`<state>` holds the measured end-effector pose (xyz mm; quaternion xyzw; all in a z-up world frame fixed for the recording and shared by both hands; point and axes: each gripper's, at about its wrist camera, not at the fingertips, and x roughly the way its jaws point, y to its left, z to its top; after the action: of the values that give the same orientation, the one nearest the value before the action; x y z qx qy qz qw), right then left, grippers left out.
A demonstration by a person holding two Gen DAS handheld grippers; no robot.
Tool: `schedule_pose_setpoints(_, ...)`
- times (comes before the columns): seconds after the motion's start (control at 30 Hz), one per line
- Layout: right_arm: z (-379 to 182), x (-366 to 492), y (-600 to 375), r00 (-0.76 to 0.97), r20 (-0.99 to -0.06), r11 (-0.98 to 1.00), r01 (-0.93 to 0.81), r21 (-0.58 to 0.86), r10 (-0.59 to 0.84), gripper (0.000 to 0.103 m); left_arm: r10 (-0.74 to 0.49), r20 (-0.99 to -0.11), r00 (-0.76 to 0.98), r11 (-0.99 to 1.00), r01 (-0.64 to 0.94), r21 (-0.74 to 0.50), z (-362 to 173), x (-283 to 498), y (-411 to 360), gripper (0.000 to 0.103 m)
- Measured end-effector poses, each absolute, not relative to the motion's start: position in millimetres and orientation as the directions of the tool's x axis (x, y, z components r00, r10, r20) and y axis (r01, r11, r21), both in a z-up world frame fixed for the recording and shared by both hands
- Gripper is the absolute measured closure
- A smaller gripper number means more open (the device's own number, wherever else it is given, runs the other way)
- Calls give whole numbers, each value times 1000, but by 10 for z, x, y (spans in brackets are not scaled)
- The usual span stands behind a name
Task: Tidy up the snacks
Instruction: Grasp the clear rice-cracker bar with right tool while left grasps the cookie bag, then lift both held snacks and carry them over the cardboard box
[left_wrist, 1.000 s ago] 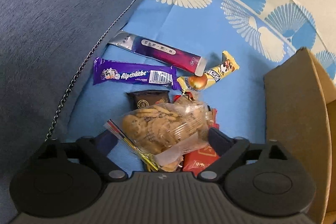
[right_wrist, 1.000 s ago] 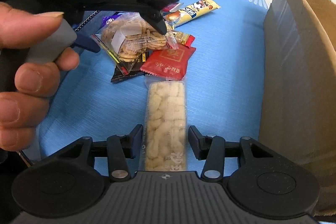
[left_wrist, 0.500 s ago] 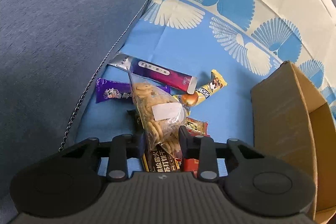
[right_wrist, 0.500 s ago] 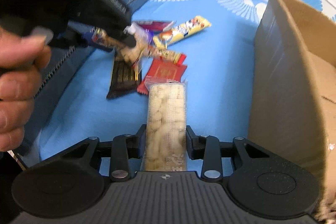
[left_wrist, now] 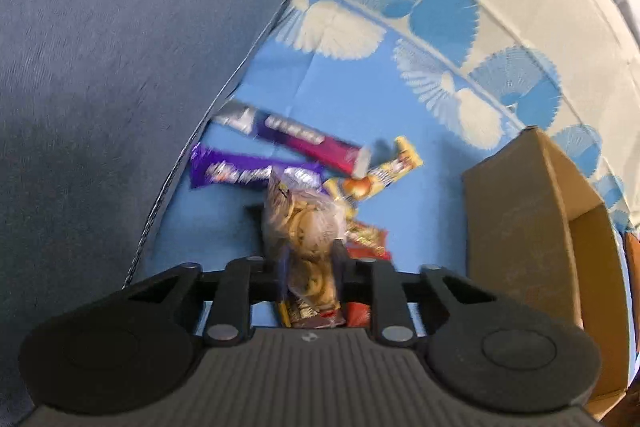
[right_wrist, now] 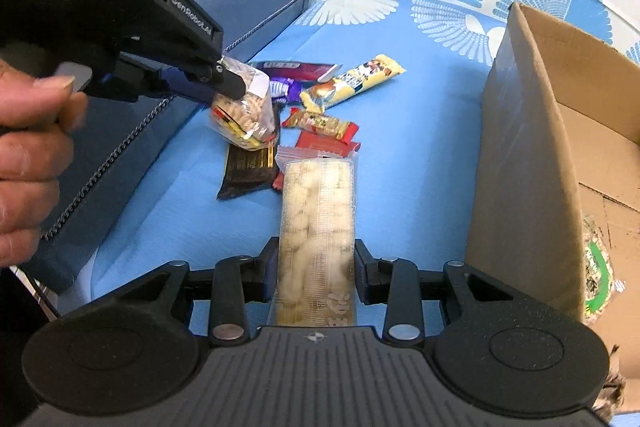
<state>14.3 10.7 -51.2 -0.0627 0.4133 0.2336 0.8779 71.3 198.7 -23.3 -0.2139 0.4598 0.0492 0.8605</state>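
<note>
Two packets are lifted: our left tongs (left_wrist: 308, 263) clench the cookie bag (left_wrist: 304, 223), our right tongs (right_wrist: 316, 267) the puffed-snack pack (right_wrist: 318, 219). Several bars (right_wrist: 352, 81) remain on the blue cloth (right_wrist: 420, 155); the cardboard box (right_wrist: 532, 163) waits beside.

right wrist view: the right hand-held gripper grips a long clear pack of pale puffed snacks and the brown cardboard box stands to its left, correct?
Not quite. The right hand-held gripper does grip the long clear pack of pale puffed snacks, but the brown cardboard box stands to its right, not its left, as the right wrist view shows.
</note>
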Motion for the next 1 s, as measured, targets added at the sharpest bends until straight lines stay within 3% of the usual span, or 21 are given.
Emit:
schedule_pose_setpoints(0.07,-543,164,128,531,-767,879,-468,89,360,65,-95,-823,560,893,-318,-319,-267,723,2021,44)
schedule_pose_setpoints(0.13,-562,171,142,524,-773,878,-470,89,358,65,-96,-831,548,879,-345,-329,-315,739,2040,32)
schedule_pose_setpoints(0.33,-581,194,167,502,-784,876,-471,105,364,65,-107,-860,499,853,-398,-337,-481,834,2035,30)
schedule_pose_setpoints(0.4,-588,205,174,498,-787,876,-470,107,364,65,-96,-862,498,851,-407,-330,-502,860,2013,31)
schedule_pose_setpoints(0.5,-601,232,175,500,-788,877,-470,101,358,65,-92,-849,520,858,-391,-332,-488,863,1978,55)
schedule_pose_setpoints(0.63,-586,247,136,515,-780,884,-458,99,354,65,-66,-834,548,878,-365,-309,-400,821,1972,66)
schedule_pose_setpoints(1.0,-268,164,8,570,-715,879,-458,133,405,65,-73,-747,661,898,-282,-337,-24,612,1980,70)
